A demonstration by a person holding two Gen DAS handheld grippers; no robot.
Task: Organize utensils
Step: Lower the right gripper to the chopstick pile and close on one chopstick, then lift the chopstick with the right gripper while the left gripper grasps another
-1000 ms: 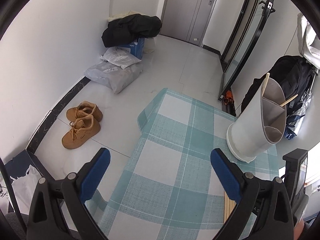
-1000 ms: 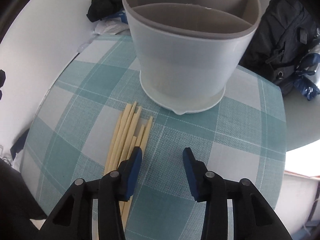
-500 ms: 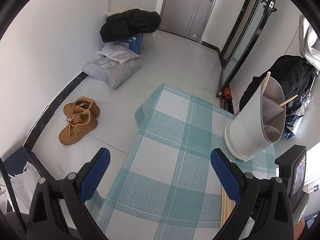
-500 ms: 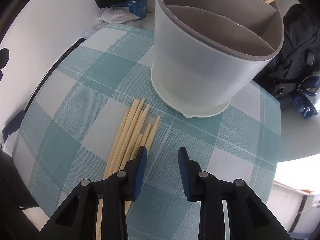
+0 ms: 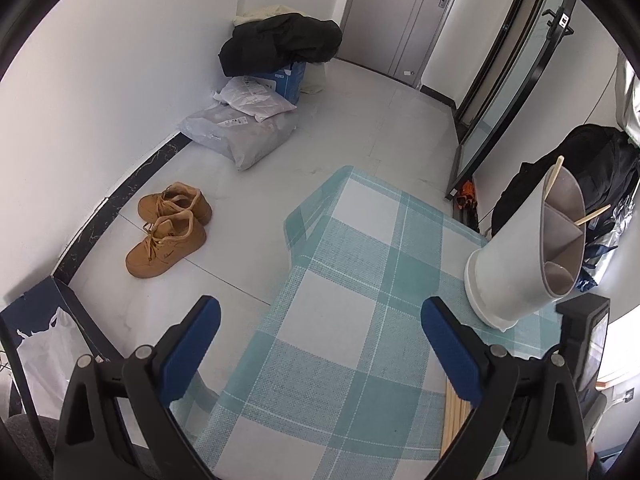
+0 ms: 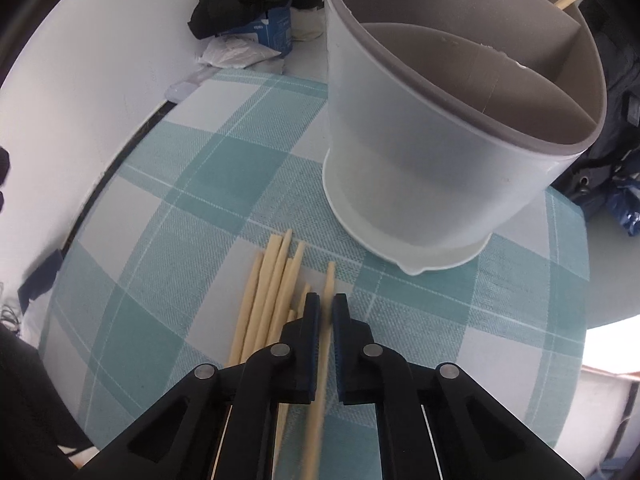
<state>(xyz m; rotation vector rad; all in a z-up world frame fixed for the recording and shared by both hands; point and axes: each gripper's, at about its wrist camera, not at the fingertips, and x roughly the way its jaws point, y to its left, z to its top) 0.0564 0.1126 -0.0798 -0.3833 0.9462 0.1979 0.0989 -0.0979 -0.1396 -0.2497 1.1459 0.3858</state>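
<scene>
A white utensil holder (image 6: 432,160) with grey dividers stands on the teal checked tablecloth (image 6: 180,216); it also shows in the left wrist view (image 5: 520,268), with two chopsticks (image 5: 554,172) sticking out of it. Several wooden chopsticks (image 6: 272,292) lie on the cloth just in front of the holder. My right gripper (image 6: 327,310) is shut on one chopstick (image 6: 329,284), the rightmost of the pile, whose tip points at the holder. My left gripper (image 5: 318,330) is open and empty above the table's left edge.
Brown shoes (image 5: 168,228), grey parcels (image 5: 240,136) and a black coat (image 5: 280,40) lie on the floor at left. A black backpack (image 5: 580,168) sits behind the holder. The table edge (image 5: 292,240) is near my left gripper.
My right gripper has closed from open onto the rightmost chopstick and moved closer to the holder. My left gripper has barely moved.
</scene>
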